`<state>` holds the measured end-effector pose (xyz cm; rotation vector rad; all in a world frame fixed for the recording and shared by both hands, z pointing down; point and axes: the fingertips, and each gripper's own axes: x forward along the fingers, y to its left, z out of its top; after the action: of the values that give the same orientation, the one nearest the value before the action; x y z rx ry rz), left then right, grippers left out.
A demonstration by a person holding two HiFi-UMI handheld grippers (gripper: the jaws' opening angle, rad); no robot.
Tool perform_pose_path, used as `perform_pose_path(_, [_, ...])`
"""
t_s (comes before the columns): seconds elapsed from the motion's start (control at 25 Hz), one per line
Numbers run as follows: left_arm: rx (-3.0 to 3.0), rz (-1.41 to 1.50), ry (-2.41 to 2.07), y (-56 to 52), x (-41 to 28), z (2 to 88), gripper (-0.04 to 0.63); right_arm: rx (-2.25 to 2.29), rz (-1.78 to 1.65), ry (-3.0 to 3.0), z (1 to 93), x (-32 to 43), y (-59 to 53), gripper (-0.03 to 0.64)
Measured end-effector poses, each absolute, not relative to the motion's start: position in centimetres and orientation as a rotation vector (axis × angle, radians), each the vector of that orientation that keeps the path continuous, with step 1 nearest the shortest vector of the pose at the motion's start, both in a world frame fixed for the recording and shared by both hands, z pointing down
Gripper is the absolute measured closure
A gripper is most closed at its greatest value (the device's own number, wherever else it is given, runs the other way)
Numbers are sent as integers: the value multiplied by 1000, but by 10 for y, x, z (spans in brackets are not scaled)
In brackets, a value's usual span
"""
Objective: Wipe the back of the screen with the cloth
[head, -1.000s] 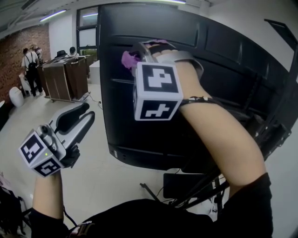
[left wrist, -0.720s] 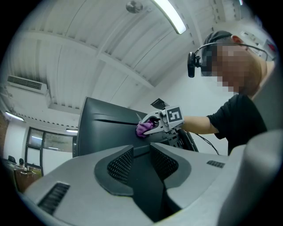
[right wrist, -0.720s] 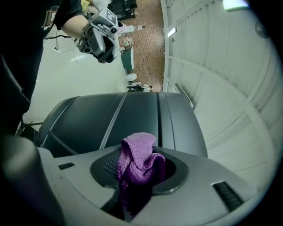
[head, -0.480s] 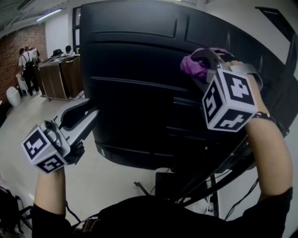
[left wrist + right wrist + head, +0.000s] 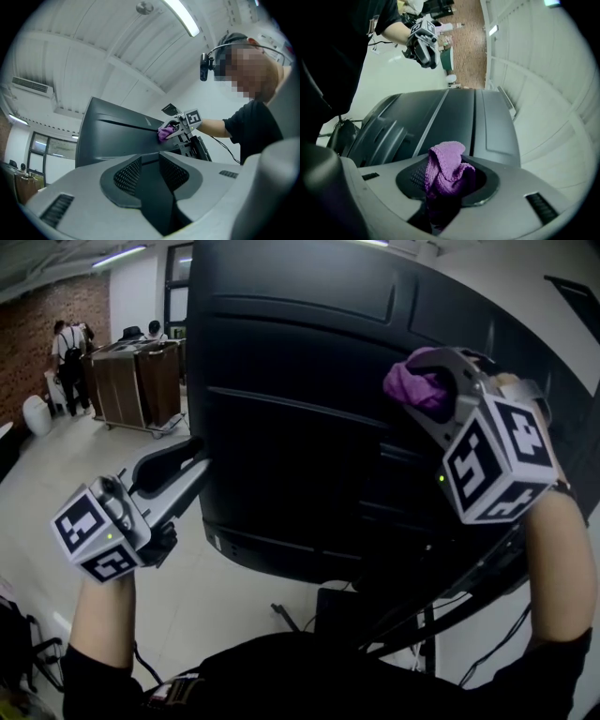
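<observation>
One cloth [image 5: 417,385], purple, bunched into a wad with no clear long axis. It sticks out of the right claw [image 5: 429,381] toward the screen [image 5: 281,409]. Right claw is clenched on it: in the right gripper view the wad [image 5: 445,168] fills the gap between the jaws of that claw [image 5: 443,185] and spills over their tips.

Cloth sits on the upper right part of the screen's back. Left gripper view shows the wad [image 5: 165,132] touching the panel [image 5: 112,136].

Screen: black, back side toward the person, ribbed with raised panels. Long axis runs left-right in the head view, and its top edge drops toward the right. Right gripper view looks along the back [image 5: 454,112], the seams running away from the claw.

Right claw points at the panel from the right, marker cube toward the camera.

Left claw [image 5: 173,465] is low left, pointing up and right at the screen's left edge, tips just beside it; can't tell if they touch. Jaws released, a gap between them and nothing in it [image 5: 150,164].

Stand [image 5: 422,615]: black struts under the screen, right of centre.

Far left, well apart: a few people [image 5: 70,343] by a brown cabinet [image 5: 141,381], with a brick wall [image 5: 33,334] behind them.
</observation>
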<state>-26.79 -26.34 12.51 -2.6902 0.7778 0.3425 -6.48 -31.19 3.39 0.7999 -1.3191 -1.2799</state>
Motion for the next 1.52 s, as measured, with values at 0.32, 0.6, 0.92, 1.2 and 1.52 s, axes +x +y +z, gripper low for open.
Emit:
perform_pose_path(0.32, [-2684,320,830,-251,-326,132,494,567,-1308,-1490,81,-246,-336,482])
perform_pose_path(0.6, [-2685,310,849,-243,-342,142,494,520,-1245,-1433,99,-252,-350,482])
perform_pose_path(0.92, [-2711,308,798,-254,-292,139,494,541,-1092,-1444,100,-151,-340,482])
perform_pose_path(1.2, [-2726,335,756,-256,-240,140,494,569,-987,-1561,76,-97,-327,488])
perform_pose_path(1.52, [-2740,370,759,-257,-225,143,494,518,-917,-1462,81,-39,-319,491])
